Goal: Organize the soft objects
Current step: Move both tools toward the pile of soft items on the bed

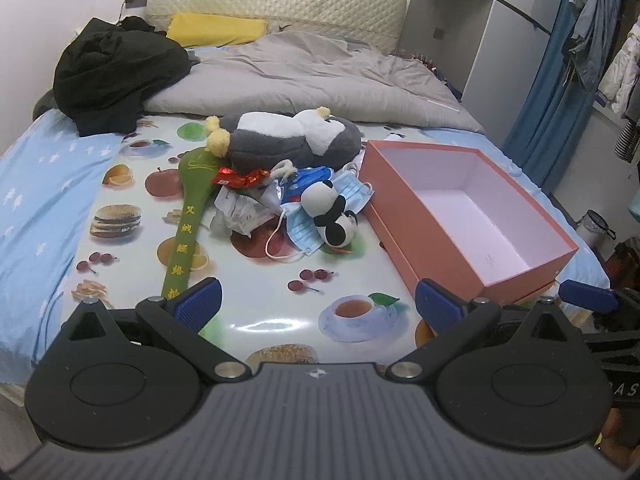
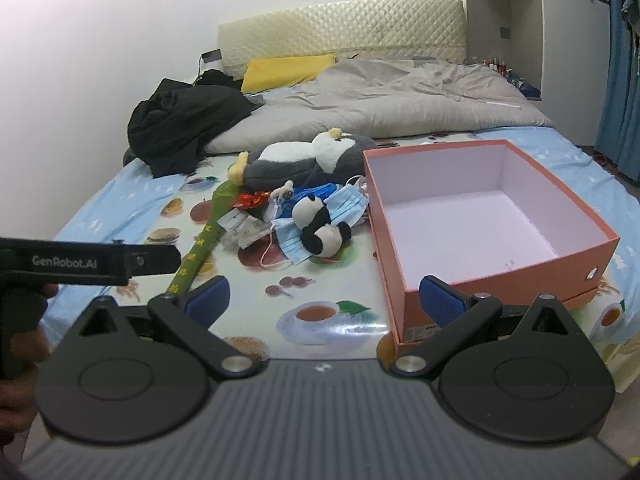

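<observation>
Panda toy [image 1: 334, 216] lies on masks [image 1: 310, 224], left of box [image 1: 404, 176].

A bed [image 1: 48, 184] with a light blue star-print sheet fills the scene. Its near part is covered by a glossy food-print mat [image 1: 256, 280]. At the far end stands a cream quilted headboard [image 1: 276, 4], with a yellow pillow [image 1: 216, 28] just in front of it. A grey duvet [image 1: 320, 76] lies rumpled across the far half. Black clothing [image 1: 116, 72] is heaped at far left. Blue curtains [image 1: 560, 80] and hanging garments [image 1: 592, 48] occupy the right side.
</observation>
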`<state>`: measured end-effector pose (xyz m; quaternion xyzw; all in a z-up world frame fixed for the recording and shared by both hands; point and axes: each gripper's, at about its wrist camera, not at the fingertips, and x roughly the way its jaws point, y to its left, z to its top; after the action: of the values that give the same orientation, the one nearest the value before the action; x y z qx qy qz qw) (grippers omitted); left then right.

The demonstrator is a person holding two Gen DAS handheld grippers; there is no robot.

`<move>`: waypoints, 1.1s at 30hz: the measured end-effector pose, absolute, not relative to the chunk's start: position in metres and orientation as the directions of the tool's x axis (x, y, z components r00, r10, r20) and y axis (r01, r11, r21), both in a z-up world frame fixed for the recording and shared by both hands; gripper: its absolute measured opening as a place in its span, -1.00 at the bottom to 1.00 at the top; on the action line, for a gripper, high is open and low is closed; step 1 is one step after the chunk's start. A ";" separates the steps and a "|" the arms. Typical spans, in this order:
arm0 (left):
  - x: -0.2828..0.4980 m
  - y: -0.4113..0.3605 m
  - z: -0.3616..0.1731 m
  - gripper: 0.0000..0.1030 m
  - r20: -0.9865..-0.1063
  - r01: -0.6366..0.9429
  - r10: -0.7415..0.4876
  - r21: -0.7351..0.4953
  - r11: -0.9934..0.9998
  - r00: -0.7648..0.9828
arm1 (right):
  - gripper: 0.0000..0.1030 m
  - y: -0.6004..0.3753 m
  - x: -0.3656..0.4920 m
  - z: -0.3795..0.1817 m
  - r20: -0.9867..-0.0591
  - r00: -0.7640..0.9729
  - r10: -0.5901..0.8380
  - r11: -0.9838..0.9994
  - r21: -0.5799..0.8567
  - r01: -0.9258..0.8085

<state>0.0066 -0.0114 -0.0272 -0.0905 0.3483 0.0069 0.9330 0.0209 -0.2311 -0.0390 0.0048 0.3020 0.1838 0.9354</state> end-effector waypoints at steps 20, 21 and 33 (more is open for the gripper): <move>0.002 -0.008 -0.034 1.00 -0.657 -0.109 -0.011 -0.142 0.984 0.753 | 1.00 -0.232 0.025 -0.050 -0.578 0.726 0.372 0.924 0.153 -0.351; 0.003 -0.008 -0.035 1.00 -0.660 -0.112 -0.008 -0.140 0.984 0.751 | 1.00 -0.231 0.025 -0.051 -0.580 0.724 0.374 0.923 0.154 -0.353; 0.009 0.011 -0.055 1.00 -0.683 -0.154 0.011 -0.149 0.977 0.731 | 1.00 -0.212 0.041 -0.062 -0.612 0.689 0.388 0.914 0.162 -0.372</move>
<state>0.0092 0.0111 -0.0549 -0.0979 0.3642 0.0448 0.9251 0.0408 -0.2123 -0.0618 0.0125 0.3360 0.2068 0.9188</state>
